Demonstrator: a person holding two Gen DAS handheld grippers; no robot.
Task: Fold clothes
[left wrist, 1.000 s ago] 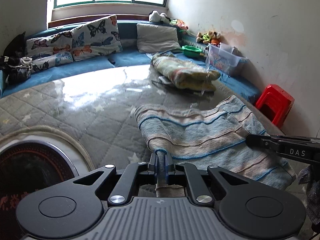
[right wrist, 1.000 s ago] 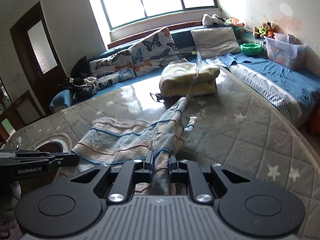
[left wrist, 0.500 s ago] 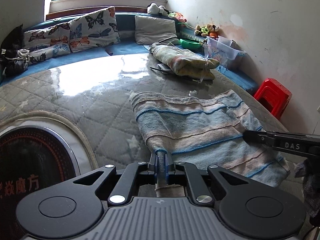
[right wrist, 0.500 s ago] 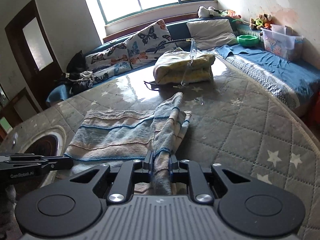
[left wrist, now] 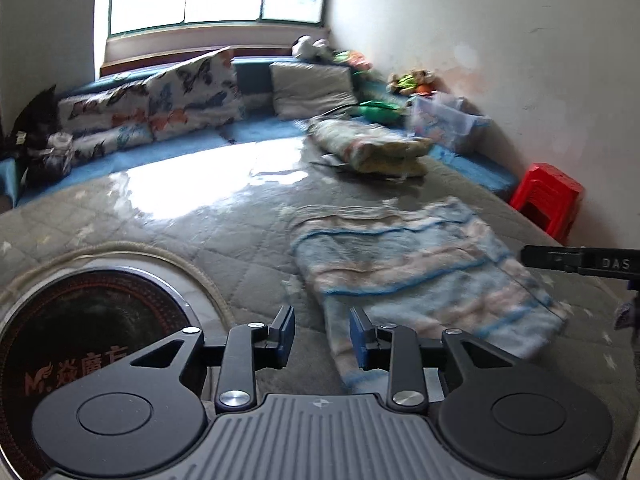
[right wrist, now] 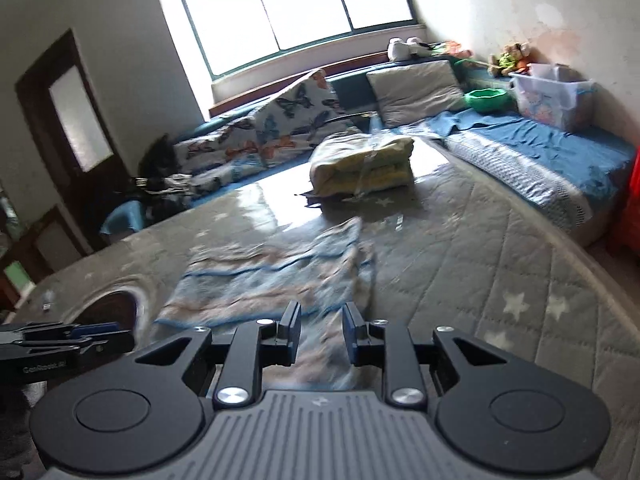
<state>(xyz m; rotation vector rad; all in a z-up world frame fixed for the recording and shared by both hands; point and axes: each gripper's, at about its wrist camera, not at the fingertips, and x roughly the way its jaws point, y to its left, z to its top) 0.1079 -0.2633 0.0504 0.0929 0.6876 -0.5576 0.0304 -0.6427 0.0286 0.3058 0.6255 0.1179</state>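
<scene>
Nearby, bundled blanket beyond towel.

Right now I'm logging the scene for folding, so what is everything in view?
towel: one, blue and beige stripes, flat on the table
table: one, grey quilted cover
folded blanket: one, yellow, far side of the table
butterfly pillows: several, bench under the window
grey pillow: one, bench
green bowl: one, bench
plastic box: one, clear, bench
stool: one, red, by the wall
left gripper: open
right gripper: open
</scene>
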